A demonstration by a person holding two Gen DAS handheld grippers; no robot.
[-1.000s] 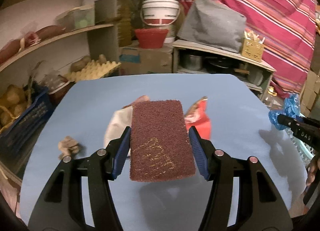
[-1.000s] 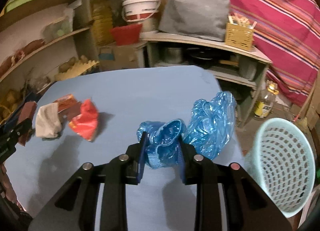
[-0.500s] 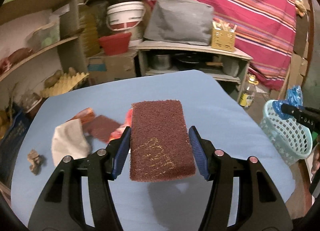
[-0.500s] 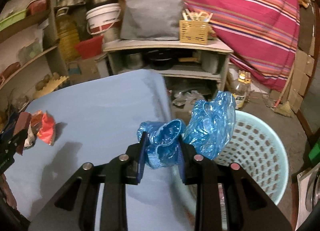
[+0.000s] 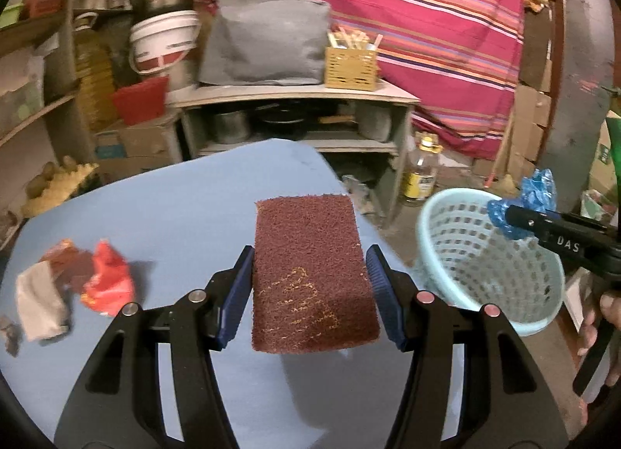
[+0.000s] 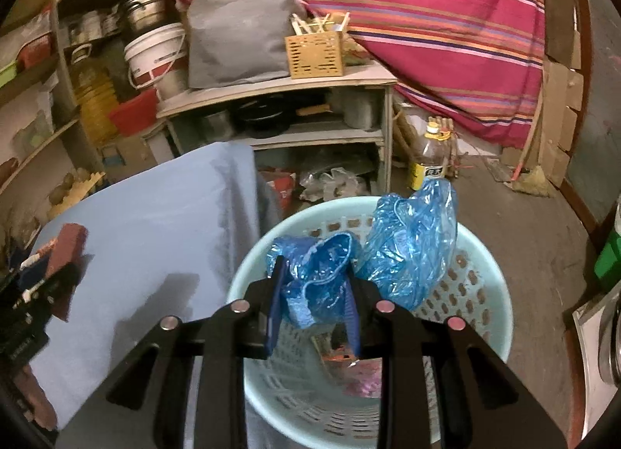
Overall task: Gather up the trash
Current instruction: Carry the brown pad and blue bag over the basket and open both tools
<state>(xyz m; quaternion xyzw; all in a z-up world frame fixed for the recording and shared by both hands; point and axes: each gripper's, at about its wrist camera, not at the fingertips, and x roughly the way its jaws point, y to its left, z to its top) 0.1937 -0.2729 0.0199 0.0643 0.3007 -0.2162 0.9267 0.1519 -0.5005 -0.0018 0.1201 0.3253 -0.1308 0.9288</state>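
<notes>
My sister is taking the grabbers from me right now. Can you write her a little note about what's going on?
Right gripper: shut on the blue plastic bag, over the light blue basket; let go there.
Left gripper: shut on the maroon scouring pad, above the blue table; basket next.
Some trash is already in the basket.
Left on the table: red wrapper, grey cloth, brown scraps beside them.
</notes>
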